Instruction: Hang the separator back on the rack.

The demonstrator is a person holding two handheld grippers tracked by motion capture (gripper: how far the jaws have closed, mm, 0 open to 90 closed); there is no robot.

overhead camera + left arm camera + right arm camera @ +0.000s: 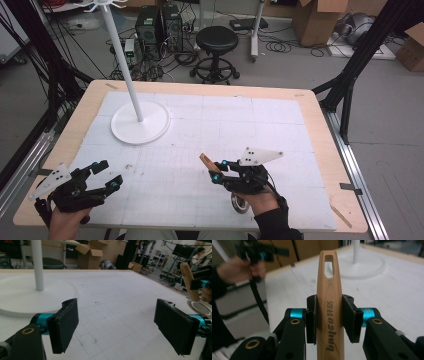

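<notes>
**Gripping a wooden handle above the white desk**

Clamping a wooden handle (329, 305) between both black pads, right gripper (219, 171) at lower centre-right of the high view. Standing upright in the right gripper view: pale wood, a slot near the top end, dark lettering printed down its length, pads pressed against either side. Poking out up and to the left of that gripper in the high view, above the white mat of the desk (320, 145). Hanging partly hidden under the right hand (260, 200), a round metal piece; cannot tell what it is. Resting at lower left of the high view, left gripper (106, 174), jaws spread wide apart with nothing between. Standing at upper left of the desk, a white stand (140, 122): round flat base, thin pole rising from it. Behind the desk at top centre, a black stool (216, 42) on the floor.
</notes>
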